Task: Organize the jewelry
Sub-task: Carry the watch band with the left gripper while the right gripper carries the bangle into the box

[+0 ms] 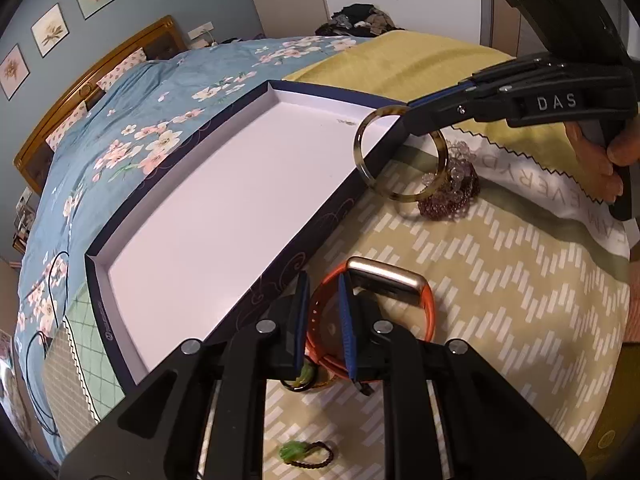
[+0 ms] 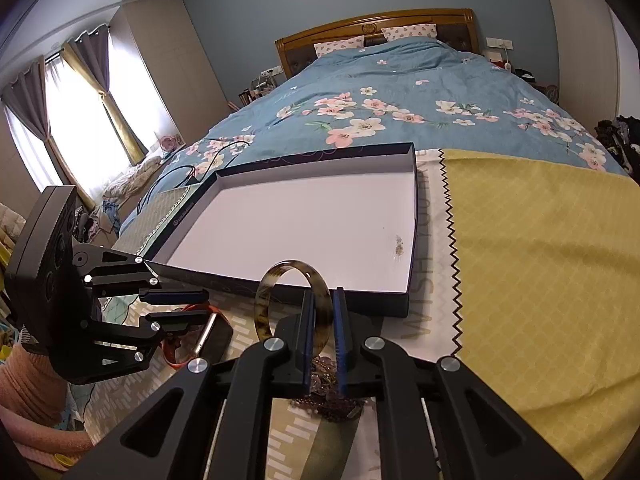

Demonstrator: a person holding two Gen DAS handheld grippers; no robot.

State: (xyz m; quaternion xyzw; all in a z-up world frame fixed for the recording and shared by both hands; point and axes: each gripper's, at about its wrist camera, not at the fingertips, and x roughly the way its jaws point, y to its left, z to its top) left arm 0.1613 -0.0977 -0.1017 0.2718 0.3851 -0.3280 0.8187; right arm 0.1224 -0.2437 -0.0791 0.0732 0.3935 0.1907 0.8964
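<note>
Bangle: a tortoiseshell ring [image 2: 294, 304], upright, pinched on its rim by the right gripper [image 2: 323, 336]; it hangs just above the near wall of the box, over a heap of purple beads [image 1: 452, 184].
Right gripper: fingers pressed on the bangle rim, one pad on each side; the hand [image 1: 600, 160] holding it shows at the edge of the left view.
Watch: an orange strap with a gold-edged case [image 1: 380, 300], lying on the patterned cloth just beside the box's long wall.
Left gripper: its tips [image 1: 324, 320] straddle the strap, one finger inside the loop and one outside. Jaws are nearly together, but I cannot tell from either view whether the pads already press the strap.
Box: a shallow dark lid-like tray with a white floor [image 1: 224, 208], nothing in it but a small mark near one corner.
Step in hand: by my reading, the first pieces are being picked up; the bangle is lifted and the watch is being gripped.
Next move: the bangle needs carrying over the wall and setting down flat on the white floor before the pads part; the watch needs a firm hold on the strap first, as the heavy case may swing.
Other pieces: two small hair ties with green ornaments, one under the left gripper [image 1: 302, 378], one nearer the camera [image 1: 308, 454].
Surface: a green-and-white patterned cloth [image 1: 500, 300] over a yellow cloth [image 2: 540, 260] at the foot of a bed.
Room: a blue floral quilt [image 2: 400, 100], wooden headboard, three framed flower prints on a blue wall, curtained window.
</note>
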